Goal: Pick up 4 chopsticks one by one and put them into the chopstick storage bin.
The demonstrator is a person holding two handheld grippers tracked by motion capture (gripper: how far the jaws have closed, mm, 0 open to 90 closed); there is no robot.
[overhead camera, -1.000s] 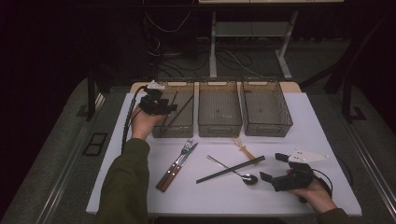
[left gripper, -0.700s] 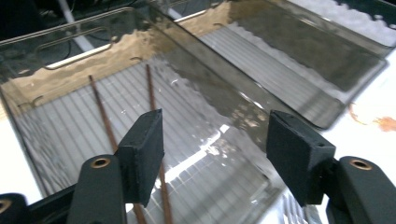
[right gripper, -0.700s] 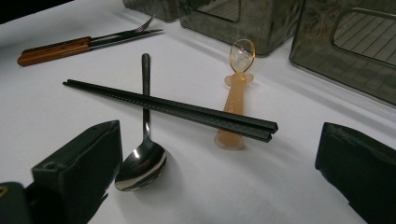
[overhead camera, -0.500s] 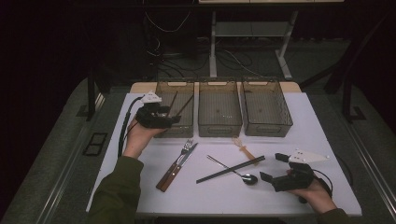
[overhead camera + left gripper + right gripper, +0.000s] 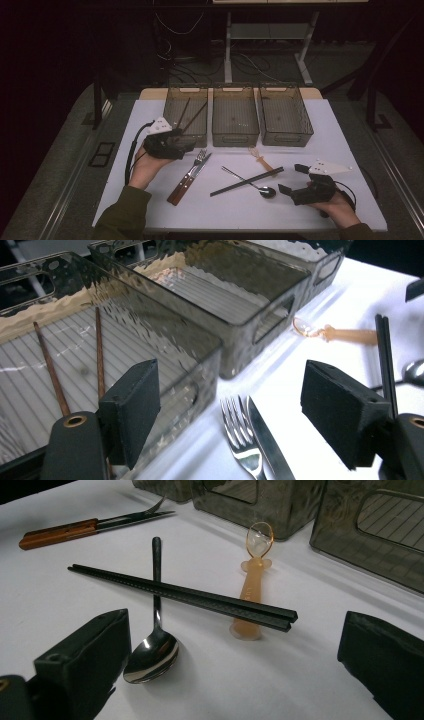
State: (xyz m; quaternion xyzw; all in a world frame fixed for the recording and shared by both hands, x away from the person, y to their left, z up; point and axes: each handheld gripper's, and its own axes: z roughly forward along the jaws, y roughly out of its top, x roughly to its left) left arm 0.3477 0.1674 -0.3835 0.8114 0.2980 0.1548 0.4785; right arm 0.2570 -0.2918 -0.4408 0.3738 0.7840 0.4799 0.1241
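Two brown chopsticks (image 5: 189, 114) already lie in the bin (image 5: 172, 102) just behind your left gripper (image 5: 187, 145), whose fingers have just been opening and hold nothing. The fork (image 5: 239, 439) and knife (image 5: 267, 440), shiny with brown wooden handles, wait on the desk (image 5: 150, 165) between those fingers. Your right gripper (image 5: 292, 180) has loose, empty fingers near the black chopsticks (image 5: 185, 595), spoon (image 5: 152, 655) and orange baby spoon (image 5: 252, 585).

Brown chopsticks (image 5: 52, 371) inside nearest bin (image 5: 190, 347)
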